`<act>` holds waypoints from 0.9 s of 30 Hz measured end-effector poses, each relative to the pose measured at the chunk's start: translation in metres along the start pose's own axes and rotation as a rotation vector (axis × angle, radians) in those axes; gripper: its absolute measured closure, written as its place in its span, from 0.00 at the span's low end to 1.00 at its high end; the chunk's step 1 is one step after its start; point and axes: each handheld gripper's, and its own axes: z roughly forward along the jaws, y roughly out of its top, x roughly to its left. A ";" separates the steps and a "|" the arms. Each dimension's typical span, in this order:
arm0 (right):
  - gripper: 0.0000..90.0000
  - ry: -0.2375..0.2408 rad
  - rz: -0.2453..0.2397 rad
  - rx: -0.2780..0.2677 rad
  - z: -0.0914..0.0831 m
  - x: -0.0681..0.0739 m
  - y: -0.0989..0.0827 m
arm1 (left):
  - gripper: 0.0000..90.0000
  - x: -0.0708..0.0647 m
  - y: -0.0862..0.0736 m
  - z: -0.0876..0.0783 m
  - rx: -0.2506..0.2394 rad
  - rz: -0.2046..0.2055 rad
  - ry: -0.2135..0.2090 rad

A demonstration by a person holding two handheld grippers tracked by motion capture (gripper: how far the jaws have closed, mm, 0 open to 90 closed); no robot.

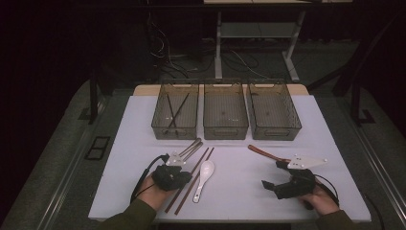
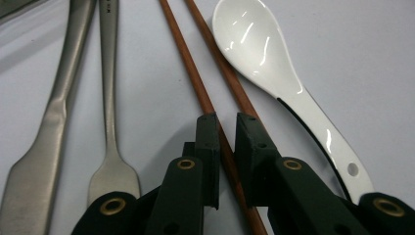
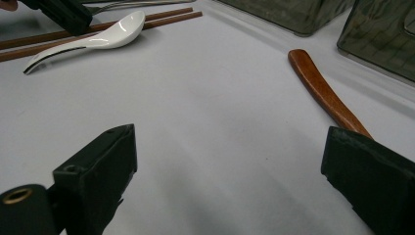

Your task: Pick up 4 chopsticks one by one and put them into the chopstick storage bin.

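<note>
Here we see the left hand-held gripper (image 2: 226, 128) with its jaws narrowed around one slim brown wooden chopstick (image 2: 195, 83) lying flat on the smooth white worktop (image 2: 372, 63); we cannot tell whether the pads press it. Just beside lie its twin chopstick (image 2: 222, 63) and a glossy white ceramic spoon (image 2: 264, 54). The right hand-held gripper (image 3: 230, 166) gapes wide, empty, beside a curved reddish wooden handle (image 3: 320, 90).

I see a white counter (image 1: 297, 191) under everything. The two chopsticks (image 2: 195, 78) are reddish brown, and the ceramic spoon (image 2: 264, 54) beside them is glossy white. The metal cutlery handles (image 2: 63, 93) are dull silver. My jaws are black with brass-coloured rivets. The wooden handle (image 3: 323, 90) is warm orange-brown, and the three bins (image 1: 225, 112) are smoky translucent grey.
</note>
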 end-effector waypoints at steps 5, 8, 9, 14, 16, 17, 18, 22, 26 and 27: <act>0.07 0.000 0.000 0.000 0.000 0.000 0.000 | 0.88 0.002 -0.001 0.001 0.001 -0.014 -0.003; 0.07 -0.001 -0.001 0.001 0.000 0.000 0.000 | 0.87 0.001 -0.001 0.001 -0.001 -0.040 0.002; 0.07 -0.001 -0.001 0.001 0.000 0.000 0.000 | 0.88 0.001 -0.002 0.001 -0.005 -0.048 0.006; 0.07 -0.002 0.000 0.001 0.000 0.000 0.000 | 0.89 0.000 -0.001 0.001 -0.003 -0.056 0.025; 0.07 -0.002 0.000 0.001 0.000 0.000 0.000 | 0.90 -0.001 -0.001 0.001 -0.004 -0.059 0.028; 0.07 -0.002 0.000 0.001 0.000 0.000 0.000 | 0.90 0.000 -0.001 0.001 -0.005 -0.062 0.029; 0.07 -0.001 0.000 0.001 0.000 0.000 0.000 | 0.90 -0.001 -0.001 0.001 -0.006 -0.064 0.036; 0.07 0.000 0.000 0.001 0.000 0.000 0.000 | 0.92 0.000 0.000 0.000 -0.003 -0.057 0.058; 0.07 0.000 0.000 0.000 0.000 0.000 0.000 | 0.92 0.000 0.000 0.000 -0.001 -0.069 0.060; 0.07 0.001 0.000 0.000 0.000 0.000 0.000 | 0.92 0.001 0.000 -0.001 0.002 -0.069 0.065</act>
